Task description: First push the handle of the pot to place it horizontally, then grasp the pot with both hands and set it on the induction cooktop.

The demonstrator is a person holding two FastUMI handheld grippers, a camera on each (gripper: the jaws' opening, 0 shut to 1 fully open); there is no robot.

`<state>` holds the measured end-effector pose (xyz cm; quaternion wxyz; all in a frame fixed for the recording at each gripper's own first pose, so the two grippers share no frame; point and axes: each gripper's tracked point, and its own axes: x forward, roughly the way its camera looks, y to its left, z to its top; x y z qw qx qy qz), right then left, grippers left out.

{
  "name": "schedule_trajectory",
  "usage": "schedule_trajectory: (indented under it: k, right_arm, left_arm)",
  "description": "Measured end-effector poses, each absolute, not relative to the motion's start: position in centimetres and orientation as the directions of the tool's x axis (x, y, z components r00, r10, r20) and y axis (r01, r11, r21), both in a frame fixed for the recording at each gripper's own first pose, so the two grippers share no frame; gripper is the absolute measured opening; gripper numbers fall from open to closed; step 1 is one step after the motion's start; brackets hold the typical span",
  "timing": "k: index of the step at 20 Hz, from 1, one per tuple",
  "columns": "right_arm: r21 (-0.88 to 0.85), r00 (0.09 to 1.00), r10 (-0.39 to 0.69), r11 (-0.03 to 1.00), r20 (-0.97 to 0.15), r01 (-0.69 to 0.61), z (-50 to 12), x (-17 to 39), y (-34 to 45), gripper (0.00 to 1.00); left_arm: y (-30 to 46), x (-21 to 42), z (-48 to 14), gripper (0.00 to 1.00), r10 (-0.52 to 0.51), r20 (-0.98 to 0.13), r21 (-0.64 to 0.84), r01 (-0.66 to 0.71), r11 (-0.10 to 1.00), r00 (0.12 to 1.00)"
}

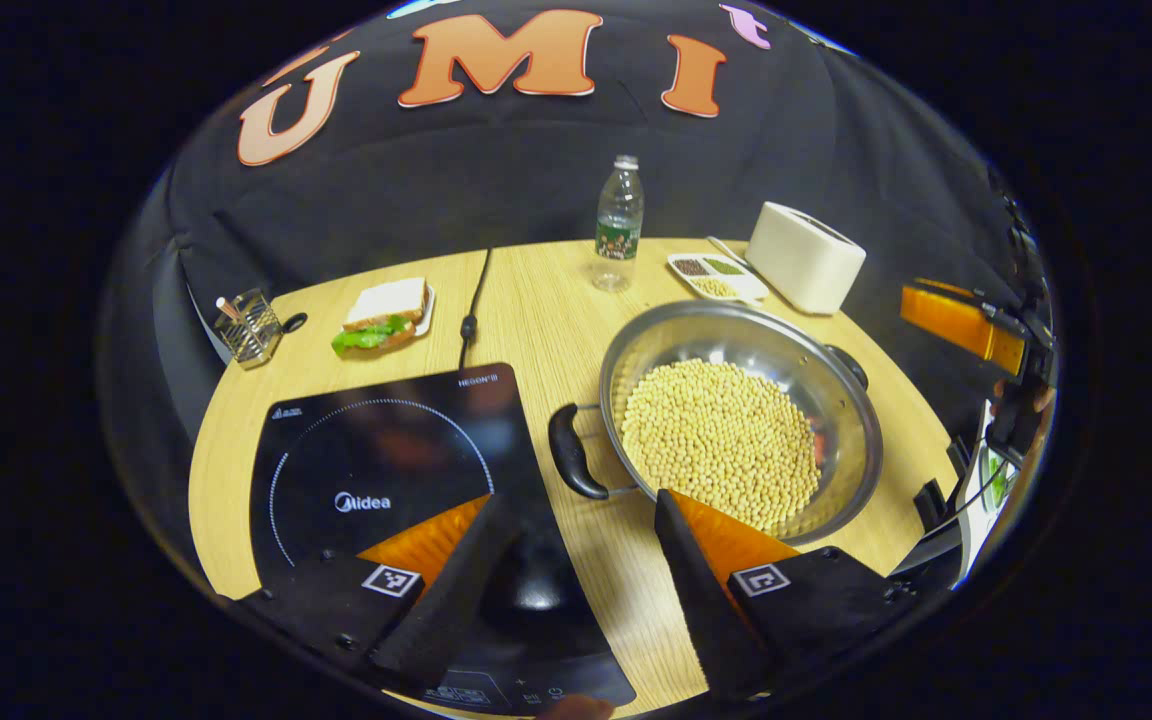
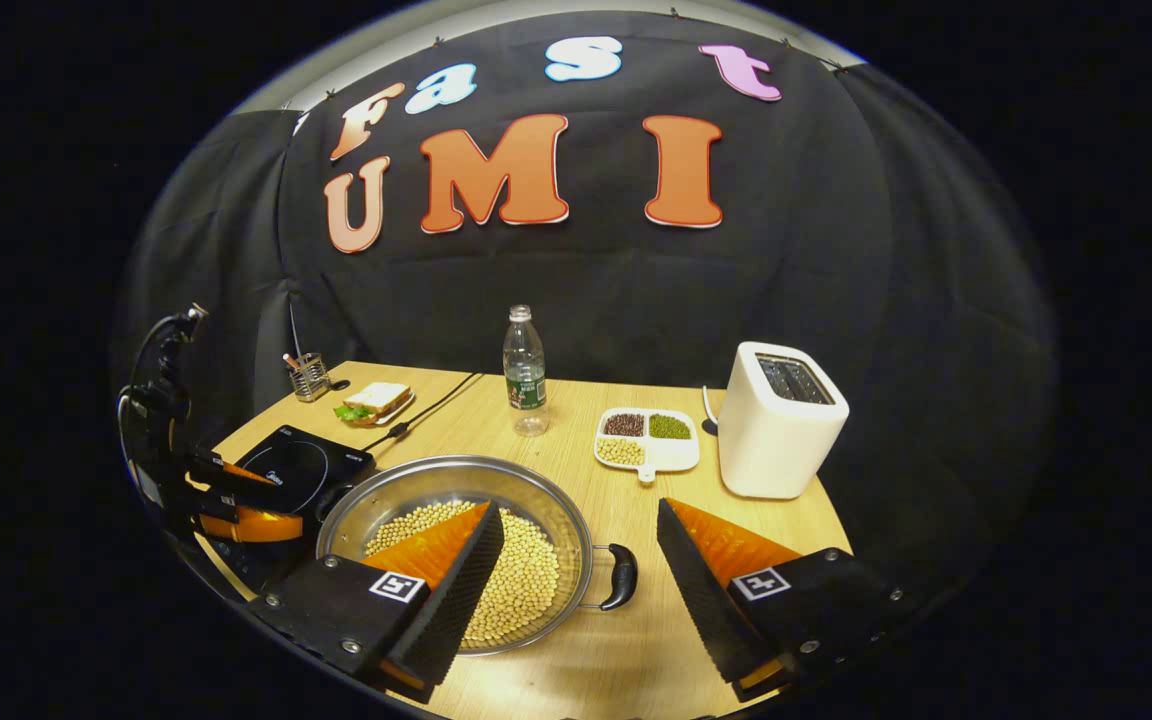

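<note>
Pot [image 1: 742, 425] sits beside induction cooktop [image 1: 386, 470], both hand-held grippers spread wide.

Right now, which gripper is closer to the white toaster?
Right. The right gripper is over the table's near edge, with the toaster just beyond its fingers. The left gripper hovers by the cooktop, across the pot.

— What can we read here?
— On the induction cooktop [image 1: 386, 470] we make out the brand "Midea" in pale letters inside its ring.
— And the small print at its far corner?
— Too small for us to read.
— The bottle [image 1: 620, 222]?
— It carries a green label; we cannot read its words.
</note>
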<state>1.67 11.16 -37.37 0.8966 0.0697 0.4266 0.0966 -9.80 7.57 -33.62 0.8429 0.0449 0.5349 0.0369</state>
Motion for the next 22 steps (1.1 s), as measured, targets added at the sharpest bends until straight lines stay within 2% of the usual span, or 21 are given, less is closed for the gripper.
schedule_trajectory:
  k: [2, 4, 8, 13, 17, 22]
  right_arm:
    - [0.21, 0.587, 0.235, 0.971, -0.775, -0.111, -38.5, 1.8, 11.7, 0.96]
    - [0.207, 0.553, 0.232, 0.972, -0.8, -0.108, -39.8, 1.8, 12.1, 0.96]
    - [0.19, 0.489, 0.217, 0.976, -0.845, -0.104, -42.0, 1.3, 12.2, 0.96]
    - [0.178, 0.423, 0.198, 0.98, -0.884, -0.085, -44.4, 0.7, 11.9, 0.96]
    - [0.177, 0.378, 0.188, 0.982, -0.907, -0.063, -46.3, 0.1, 11.7, 0.96]
    - [0.164, 0.335, 0.174, 0.985, -0.926, -0.058, -48.1, -0.5, 11.7, 0.92]
  left_arm:
    - [8.4, -7.9, -32.8, 0.99, 0.11, -0.889, 0.093, -0.059, 0.994, 0.444]
    - [7.7, -6.3, -32.9, 0.99, 0.066, -0.894, 0.028, -0.093, 0.995, 0.444]
    - [6.7, -5.0, -35.1, 0.99, 0.036, -0.914, -0.002, -0.093, 0.996, 0.405]
    - [7.1, -4.2, -38.2, 0.99, 0.089, -0.932, 0.059, -0.094, 0.994, 0.351]
    - [6.1, -4.1, -40.3, 0.99, 0.069, -0.947, 0.044, -0.085, 0.995, 0.315]
    - [6.2, -4.4, -42.2, 0.99, 0.108, -0.951, 0.092, -0.067, 0.994, 0.291]
